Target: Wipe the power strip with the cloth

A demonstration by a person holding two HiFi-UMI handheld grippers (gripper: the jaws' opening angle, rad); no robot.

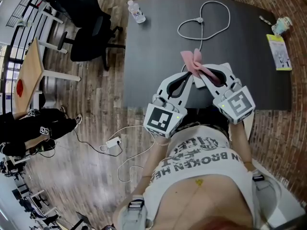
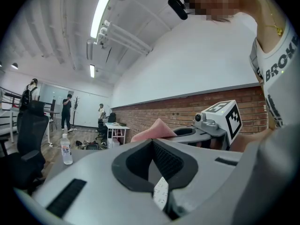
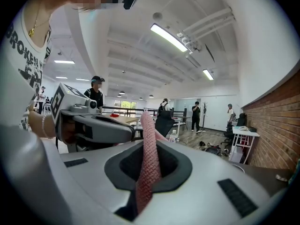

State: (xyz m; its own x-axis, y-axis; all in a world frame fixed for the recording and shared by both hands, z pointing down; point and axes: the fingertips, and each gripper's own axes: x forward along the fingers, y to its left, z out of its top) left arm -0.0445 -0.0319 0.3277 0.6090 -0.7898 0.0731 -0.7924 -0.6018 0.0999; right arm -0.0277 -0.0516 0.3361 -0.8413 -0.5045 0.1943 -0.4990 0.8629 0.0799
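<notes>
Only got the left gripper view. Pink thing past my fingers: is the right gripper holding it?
Observer: Yes. The right gripper is shut on the pink cloth, which stands up between its fingers.
Operator: Power strip?
Observer: Can't confirm one. The head view shows a white cable looped on the dark table, beyond the cloth.
Operator: Anything else there?
Observer: A yellow-green card near the table's right edge.
</notes>
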